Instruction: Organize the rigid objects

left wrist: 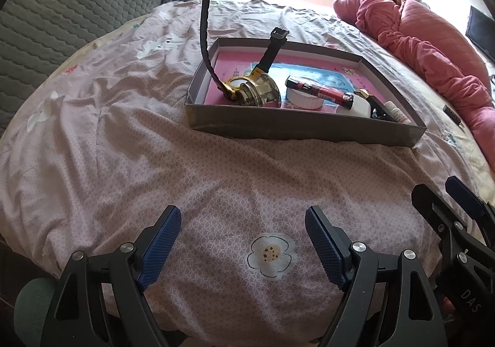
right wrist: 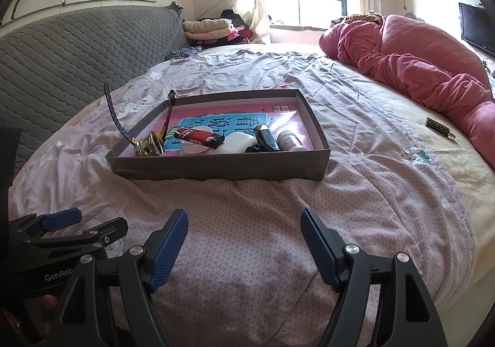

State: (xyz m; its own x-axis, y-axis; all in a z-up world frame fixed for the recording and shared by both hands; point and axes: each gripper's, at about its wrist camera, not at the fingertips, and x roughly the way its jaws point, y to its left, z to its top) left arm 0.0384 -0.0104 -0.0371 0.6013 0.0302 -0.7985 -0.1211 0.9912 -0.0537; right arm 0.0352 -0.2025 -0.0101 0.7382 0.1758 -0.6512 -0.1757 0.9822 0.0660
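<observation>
On the bed, from the left wrist view, the left gripper [left wrist: 243,242] hangs low over the pink sheet [left wrist: 154,146], jaws spread wide, nothing between them, just a printed flower on the cloth below. Ahead sits the grey box [left wrist: 297,127], well apart from the fingers. Inside, at its near left corner, a gold watch [left wrist: 253,90] lies on its side, one black strap curling high over the box wall. Right of it, a red lighter [left wrist: 321,90] rests across a white dish [left wrist: 301,99], then a white case [left wrist: 355,105] and a small bottle [left wrist: 397,112] by the right wall. At the right edge, the right gripper [left wrist: 448,207] peeks in.

Over to the right wrist view: the right gripper [right wrist: 244,242] is also wide open and empty above the sheet [right wrist: 247,207]. The box [right wrist: 216,167] is straight ahead, holding the watch [right wrist: 150,146], lighter [right wrist: 201,138], case [right wrist: 238,143], a black item [right wrist: 266,138] and bottle [right wrist: 290,141] in a row along the near wall. A dark key tag [right wrist: 437,129] lies alone on the bed far right, near the red quilt [right wrist: 417,68]. The left gripper [right wrist: 77,223] shows at lower left, jaws apart.
</observation>
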